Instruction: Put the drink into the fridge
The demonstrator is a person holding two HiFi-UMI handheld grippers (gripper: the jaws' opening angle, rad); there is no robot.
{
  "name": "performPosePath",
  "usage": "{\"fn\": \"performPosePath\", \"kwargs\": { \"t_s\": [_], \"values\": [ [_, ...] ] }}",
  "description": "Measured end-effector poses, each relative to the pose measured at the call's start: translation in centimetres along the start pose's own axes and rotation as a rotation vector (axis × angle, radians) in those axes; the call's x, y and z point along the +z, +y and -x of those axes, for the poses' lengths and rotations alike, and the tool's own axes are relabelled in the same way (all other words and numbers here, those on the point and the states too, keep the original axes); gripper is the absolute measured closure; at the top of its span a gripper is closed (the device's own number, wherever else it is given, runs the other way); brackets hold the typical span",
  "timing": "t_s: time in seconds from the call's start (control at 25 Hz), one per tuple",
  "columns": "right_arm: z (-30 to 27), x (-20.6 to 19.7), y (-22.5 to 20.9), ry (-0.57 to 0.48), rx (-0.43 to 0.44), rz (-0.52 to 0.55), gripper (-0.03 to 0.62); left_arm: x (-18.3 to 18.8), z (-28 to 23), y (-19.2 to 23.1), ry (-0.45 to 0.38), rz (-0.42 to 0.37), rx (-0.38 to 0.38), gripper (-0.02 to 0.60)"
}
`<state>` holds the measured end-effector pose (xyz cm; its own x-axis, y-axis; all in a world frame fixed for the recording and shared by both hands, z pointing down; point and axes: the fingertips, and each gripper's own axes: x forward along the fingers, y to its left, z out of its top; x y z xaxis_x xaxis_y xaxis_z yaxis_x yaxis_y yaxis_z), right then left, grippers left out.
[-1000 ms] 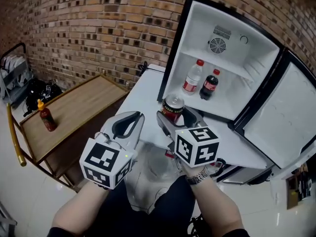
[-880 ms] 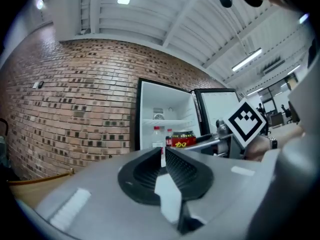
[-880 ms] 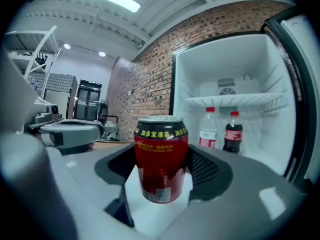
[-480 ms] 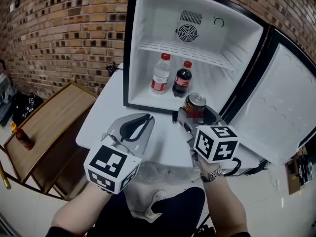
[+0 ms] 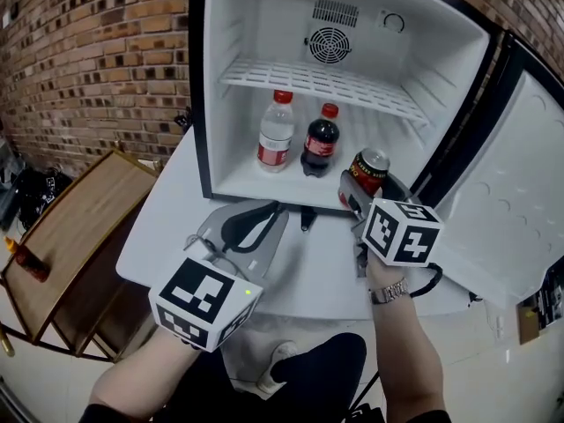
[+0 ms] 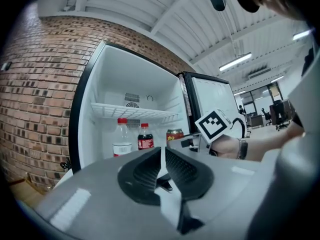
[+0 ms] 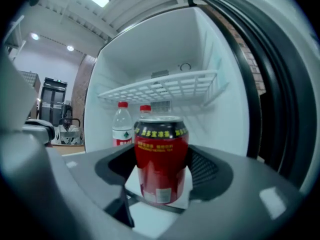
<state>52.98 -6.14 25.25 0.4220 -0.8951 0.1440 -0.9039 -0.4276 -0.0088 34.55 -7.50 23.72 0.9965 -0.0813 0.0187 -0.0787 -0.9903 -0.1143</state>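
Observation:
A red drink can [image 7: 161, 159] with a black top band stands upright between the jaws of my right gripper [image 7: 162, 170], which is shut on it. In the head view the can [image 5: 368, 171] is held at the right front edge of the open fridge [image 5: 352, 104], just over its floor. Inside stand a clear water bottle [image 5: 275, 132] and a dark cola bottle [image 5: 320, 141]. My left gripper [image 5: 254, 227] hovers over the white table in front of the fridge, its jaws nearly closed with nothing between them [image 6: 162, 170].
The fridge door [image 5: 511, 201] stands open at the right. A wire shelf [image 5: 326, 82] spans the fridge above the bottles. The white table [image 5: 167, 227] carries the fridge. A wooden cart [image 5: 62, 236] with a red sauce bottle [image 5: 25, 261] stands at the left.
My right gripper has carried the can forward and up to the fridge opening. The view has closed in on the fridge. The left gripper has stayed shut and low.

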Motion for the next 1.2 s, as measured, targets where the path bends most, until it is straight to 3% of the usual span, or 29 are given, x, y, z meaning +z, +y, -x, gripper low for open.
{"fn": "performPosePath", "kwargs": {
  "t_s": [0.68, 1.2],
  "values": [
    [-7.1, -0.1, -3.4, 0.029, -0.058, 0.008, 0.273, 0.2, -1.8, 4.2, -0.001, 0.023, 0.042, 0.565],
    [-6.3, -0.5, -3.3, 0.002, -0.092, 0.039, 0.269, -0.3, -1.2, 4.9, -0.005, 0.032, 0.054, 0.565]
  ]
}}
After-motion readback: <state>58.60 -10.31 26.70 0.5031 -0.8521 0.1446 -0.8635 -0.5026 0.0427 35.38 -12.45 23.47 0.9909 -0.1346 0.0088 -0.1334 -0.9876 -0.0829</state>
